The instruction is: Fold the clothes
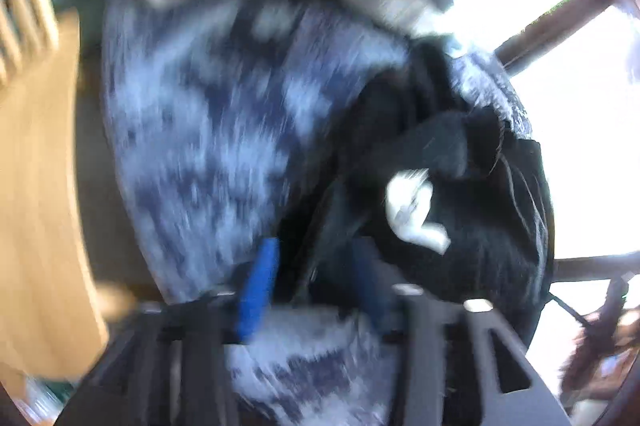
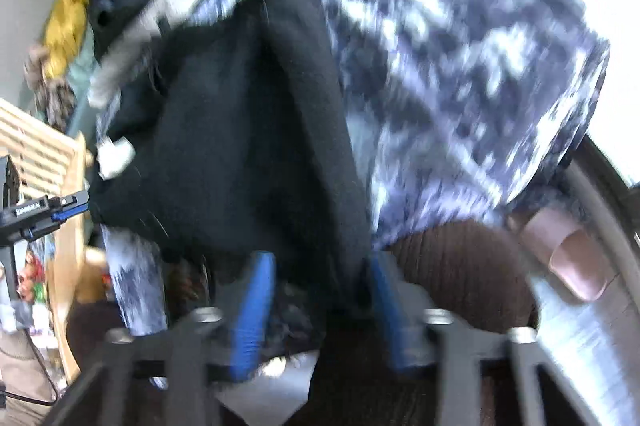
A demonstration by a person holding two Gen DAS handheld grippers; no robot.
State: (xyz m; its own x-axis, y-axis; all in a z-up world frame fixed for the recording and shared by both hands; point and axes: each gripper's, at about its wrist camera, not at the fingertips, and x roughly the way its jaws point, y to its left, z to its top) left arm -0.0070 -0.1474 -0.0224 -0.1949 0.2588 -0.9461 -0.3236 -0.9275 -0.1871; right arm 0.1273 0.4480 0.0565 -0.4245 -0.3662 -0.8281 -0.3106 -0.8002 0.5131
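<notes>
Blurred garment [image 1: 208, 129] fills view; tongs' [image 1: 316, 266] grip unclear.

A blue-and-white mottled fabric garment with black lining [image 1: 208, 129] fills the space ahead; open room remains only over the pale wooden surface [image 1: 36, 185] alongside.

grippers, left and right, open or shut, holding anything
Left gripper: jaws apart with the mottled blue garment between them; a grip cannot be told through the blur.
Right gripper: jaws apart around black fabric; a grip cannot be told.
</notes>
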